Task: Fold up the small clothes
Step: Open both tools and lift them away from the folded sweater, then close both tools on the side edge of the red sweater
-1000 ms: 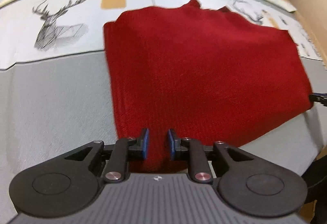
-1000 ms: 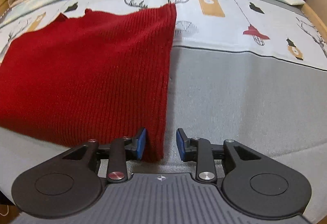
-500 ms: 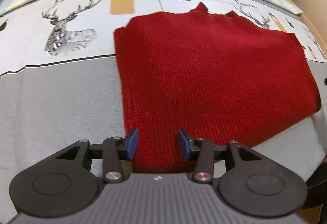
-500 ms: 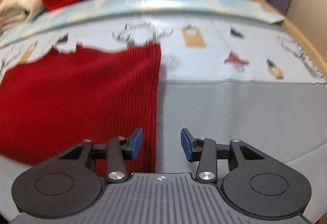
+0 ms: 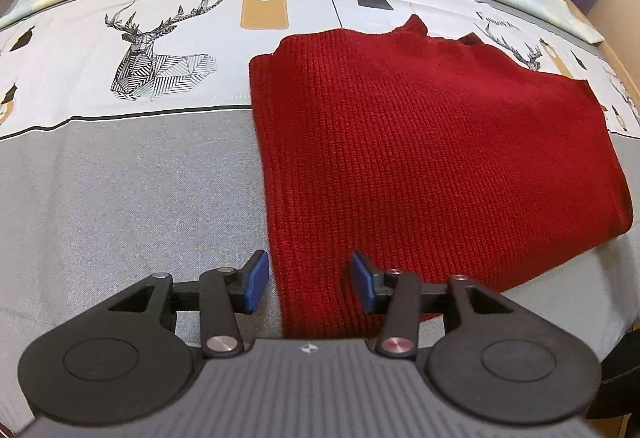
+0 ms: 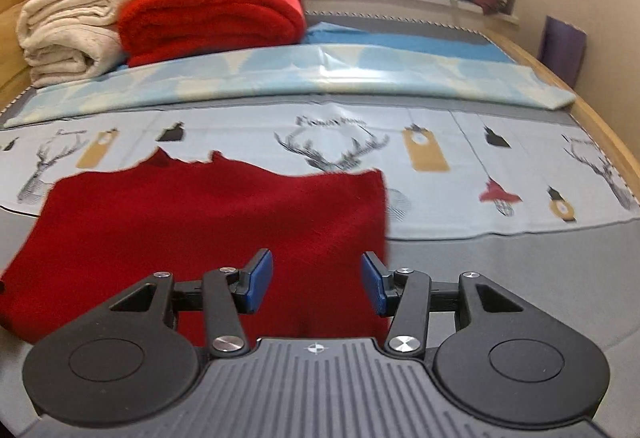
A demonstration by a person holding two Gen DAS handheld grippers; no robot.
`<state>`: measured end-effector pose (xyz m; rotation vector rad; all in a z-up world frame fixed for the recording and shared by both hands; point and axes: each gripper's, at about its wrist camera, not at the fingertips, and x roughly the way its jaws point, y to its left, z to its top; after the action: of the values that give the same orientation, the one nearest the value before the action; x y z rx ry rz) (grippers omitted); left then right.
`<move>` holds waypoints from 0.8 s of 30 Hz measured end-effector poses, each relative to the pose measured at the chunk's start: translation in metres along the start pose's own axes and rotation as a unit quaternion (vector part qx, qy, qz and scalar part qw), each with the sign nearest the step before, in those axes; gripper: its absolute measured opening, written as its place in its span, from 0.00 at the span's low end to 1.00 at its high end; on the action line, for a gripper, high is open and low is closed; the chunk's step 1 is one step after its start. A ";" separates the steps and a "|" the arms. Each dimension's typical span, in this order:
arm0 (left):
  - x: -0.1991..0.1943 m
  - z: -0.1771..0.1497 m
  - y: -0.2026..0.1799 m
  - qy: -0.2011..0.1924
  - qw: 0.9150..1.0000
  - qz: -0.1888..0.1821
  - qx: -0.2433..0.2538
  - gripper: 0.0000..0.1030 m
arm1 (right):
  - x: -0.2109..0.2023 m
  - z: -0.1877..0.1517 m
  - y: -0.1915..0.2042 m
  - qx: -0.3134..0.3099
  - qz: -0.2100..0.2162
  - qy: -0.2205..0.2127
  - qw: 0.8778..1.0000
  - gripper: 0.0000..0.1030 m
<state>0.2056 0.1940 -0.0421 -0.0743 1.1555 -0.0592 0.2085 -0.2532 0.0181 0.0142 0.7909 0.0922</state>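
The left gripper point(image 5: 306, 280) has its fingers point(image 5: 256, 280) apart, gripping nothing, above the near left corner of the red sweater point(image 5: 432, 158). The right gripper point(image 6: 316, 280), fingers likewise spread and empty, hangs over the sweater's near right corner. The sweater lies flat on the bed point(image 5: 120, 198), across the deer-print sheet point(image 5: 160, 50), with folded blankets point(image 6: 72, 34) stacked beyond it.

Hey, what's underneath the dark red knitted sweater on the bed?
The red sweater lies flat on the bedsheet, across its grey band and the deer-printed strip. Whatever print sits beneath the knit is covered, so it cannot be seen.
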 end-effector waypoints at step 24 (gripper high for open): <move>-0.012 0.015 0.049 -0.031 0.995 0.005 -0.097 0.49 | 0.015 -0.015 0.229 -0.167 0.099 -0.033 0.980 0.31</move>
<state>0.2147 0.2439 -0.0292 -0.2407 1.0961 0.0645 0.1904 -0.0245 0.0075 -0.2212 0.6989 0.4107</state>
